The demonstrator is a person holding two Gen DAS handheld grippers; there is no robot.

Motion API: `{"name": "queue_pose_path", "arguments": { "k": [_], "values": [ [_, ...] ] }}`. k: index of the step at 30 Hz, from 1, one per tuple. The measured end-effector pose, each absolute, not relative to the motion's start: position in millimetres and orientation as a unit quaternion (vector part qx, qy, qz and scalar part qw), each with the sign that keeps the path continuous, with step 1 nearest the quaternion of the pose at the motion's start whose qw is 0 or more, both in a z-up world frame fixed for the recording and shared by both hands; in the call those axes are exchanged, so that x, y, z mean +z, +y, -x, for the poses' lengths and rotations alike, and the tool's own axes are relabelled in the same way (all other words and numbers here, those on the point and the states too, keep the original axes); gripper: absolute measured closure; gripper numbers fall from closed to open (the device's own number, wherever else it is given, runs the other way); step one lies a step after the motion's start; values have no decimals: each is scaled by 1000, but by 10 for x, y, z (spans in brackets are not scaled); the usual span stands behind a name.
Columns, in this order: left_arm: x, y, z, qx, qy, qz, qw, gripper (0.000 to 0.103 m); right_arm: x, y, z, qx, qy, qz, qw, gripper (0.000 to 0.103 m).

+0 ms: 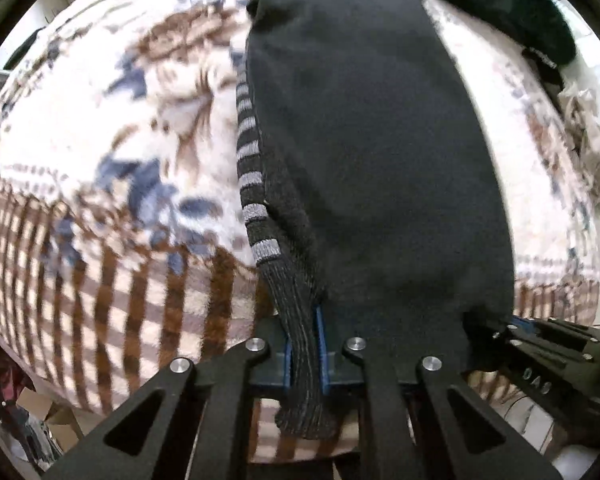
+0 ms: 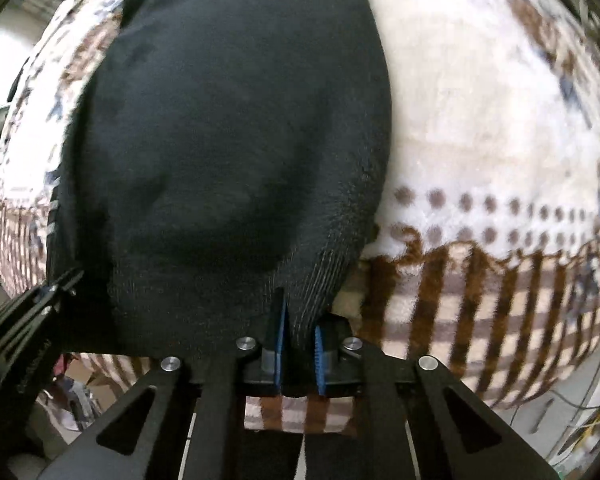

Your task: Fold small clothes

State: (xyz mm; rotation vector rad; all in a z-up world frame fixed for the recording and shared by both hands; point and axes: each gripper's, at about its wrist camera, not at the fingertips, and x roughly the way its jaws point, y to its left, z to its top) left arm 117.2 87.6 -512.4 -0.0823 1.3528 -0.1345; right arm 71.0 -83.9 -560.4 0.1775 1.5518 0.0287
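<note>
Left wrist view: left gripper (image 1: 305, 354), black linkage w/ blue pads, is clamped on the ribbed cuff edge of a black knit sock w/ grey stripes (image 1: 374, 152). Cuff is pinched between the pads, a bit of cuff sticking out below them. Sock stretches away from the fingers over a fleece blanket, cream w/ brown plaid border and blue-brown floral print (image 1: 112, 152). Grey stripes run down the sock's left edge. Right gripper (image 1: 512, 326) shows at lower right, at the sock's other cuff corner; its grip can't be judged from here. Dark clothes pile (image 1: 500, 4) sits at top right, cardboard box (image 1: 48, 416) at lower left below the blanket edge.

Right wrist view: right gripper's blue pads are closed on the ribbed cuff near its right corner, fabric bunched between them. Sock body fills the centre-left, blanket w/ brown dot rows to the right. Left gripper shows at far left, at the cuff's other corner.
</note>
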Motion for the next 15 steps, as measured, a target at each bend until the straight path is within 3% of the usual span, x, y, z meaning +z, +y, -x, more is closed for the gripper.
{"name": "queue_pose_path", "arguments": {
  "k": [15],
  "values": [
    [-3995,758,-1925,-81,542,39,836,96,-4148,-948,-1349,39,600,-69,796,92]
  ]
}}
